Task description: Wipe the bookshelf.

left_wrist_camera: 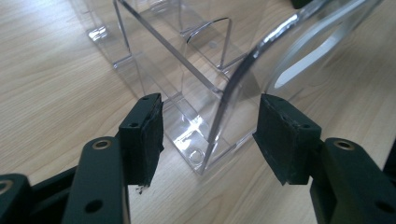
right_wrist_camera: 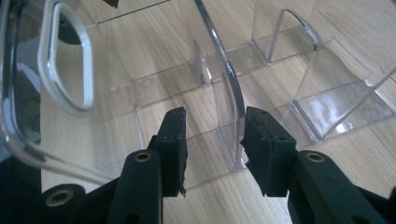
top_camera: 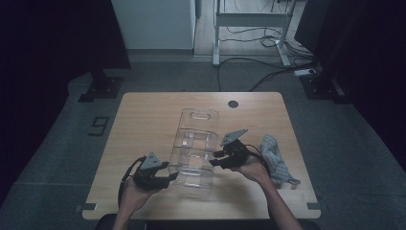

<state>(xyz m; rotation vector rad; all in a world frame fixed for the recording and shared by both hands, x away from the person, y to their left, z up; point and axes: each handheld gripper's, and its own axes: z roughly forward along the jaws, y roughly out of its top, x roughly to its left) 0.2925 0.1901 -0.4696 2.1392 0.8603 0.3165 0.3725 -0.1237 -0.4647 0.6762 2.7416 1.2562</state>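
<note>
A clear plastic organiser (top_camera: 196, 148) sits mid-table; the left gripper (left_wrist_camera: 210, 135) straddles its near corner, jaws spread; the right gripper (right_wrist_camera: 214, 140) brackets a side wall, untouching; next, probably, both must pinch.

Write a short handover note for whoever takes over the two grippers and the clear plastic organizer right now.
Left hand-held gripper: open, jaws astride the near corner wall of the clear organizer, pads not touching.
Right hand-held gripper: astride the organizer's right side wall; one pad looks against it, the other shows a gap.
Organizer sits mid-table; grey cloth lies right of it.
Done: both grippers positioned. Left: close both, then move the organizer.
</note>
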